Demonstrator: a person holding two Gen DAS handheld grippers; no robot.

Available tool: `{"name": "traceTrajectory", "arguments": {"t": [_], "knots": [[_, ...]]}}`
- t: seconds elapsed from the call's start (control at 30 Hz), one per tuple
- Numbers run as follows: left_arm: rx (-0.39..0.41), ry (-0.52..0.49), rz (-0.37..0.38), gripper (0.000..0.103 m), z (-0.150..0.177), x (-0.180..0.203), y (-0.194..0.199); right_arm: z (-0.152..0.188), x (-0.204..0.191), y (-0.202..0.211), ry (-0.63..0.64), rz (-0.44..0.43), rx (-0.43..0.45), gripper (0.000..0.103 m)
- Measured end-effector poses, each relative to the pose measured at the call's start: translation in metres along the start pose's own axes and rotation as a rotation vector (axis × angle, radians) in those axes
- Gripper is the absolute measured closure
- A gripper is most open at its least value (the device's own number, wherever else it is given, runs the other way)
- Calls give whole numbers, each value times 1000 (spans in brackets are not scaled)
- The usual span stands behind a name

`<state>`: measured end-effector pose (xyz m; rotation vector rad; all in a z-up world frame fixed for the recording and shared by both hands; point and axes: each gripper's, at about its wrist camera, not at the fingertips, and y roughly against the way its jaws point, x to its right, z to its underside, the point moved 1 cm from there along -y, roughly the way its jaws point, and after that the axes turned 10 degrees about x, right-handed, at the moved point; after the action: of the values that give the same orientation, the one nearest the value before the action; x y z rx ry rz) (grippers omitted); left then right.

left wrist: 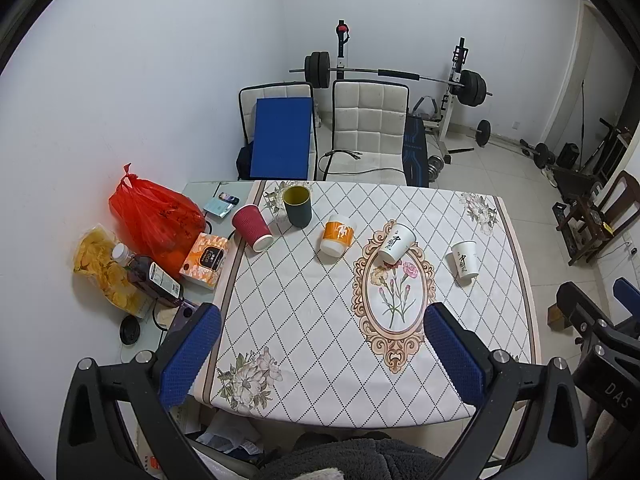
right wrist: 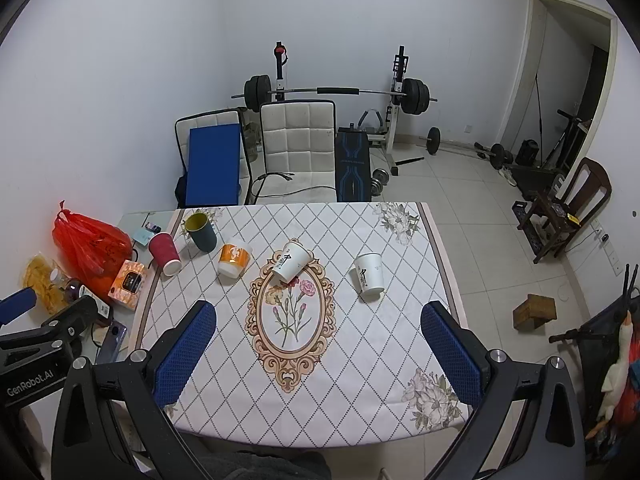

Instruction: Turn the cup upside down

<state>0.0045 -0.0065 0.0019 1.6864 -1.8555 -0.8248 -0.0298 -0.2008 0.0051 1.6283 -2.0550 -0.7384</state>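
White patterned cloth covers the desk (left wrist: 304,320), diamond grid with a floral oval medallion at centre; five cups stand in a loose row across its far half. From the left: a dark green cup (left wrist: 297,206) upright, mouth up, yellow inside; a red ribbed paper cup (left wrist: 252,227) inverted, rim down, just beside the green one; an orange-and-white cup (left wrist: 338,235) inverted; a white paper cup with black lettering (left wrist: 396,243) tilted at the medallion's top edge, orientation uncertain; a second white lettered paper cup (left wrist: 464,260) inverted, well apart toward the right edge. Left gripper (left wrist: 320,356) hovers above the near edge of the desk, blue-padded fingers (left wrist: 190,360) spread wide, grasping nothing; right gripper (right wrist: 320,360) likewise above the near edge, fingers (right wrist: 452,356) released, empty. Off the cloth at left: red plastic bag (left wrist: 156,216), bag of yellow chips (left wrist: 102,264), dark bottle (left wrist: 150,278) lying down, orange box (left wrist: 204,260). Behind the desk: two white padded chairs (left wrist: 368,128), barbell rack (left wrist: 400,76).
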Motion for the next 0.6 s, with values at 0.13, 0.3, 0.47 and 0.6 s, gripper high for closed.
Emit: {"name": "traceTrajectory", "arguments": {"t": [0.13, 0.3, 0.47, 0.6], "knots": [[0, 2, 0, 0, 0, 0, 0, -1, 0, 1, -1, -1, 0, 0], [-9, 7, -7, 0, -5, 1, 1, -5, 0, 3, 1, -4, -4, 0], [-49, 21, -50, 0, -3, 7, -24, 1, 10, -16, -16, -19, -41, 0], [-78, 31, -118, 0, 11, 7, -55, 16, 18, -54, -17, -35, -100, 0]]}}
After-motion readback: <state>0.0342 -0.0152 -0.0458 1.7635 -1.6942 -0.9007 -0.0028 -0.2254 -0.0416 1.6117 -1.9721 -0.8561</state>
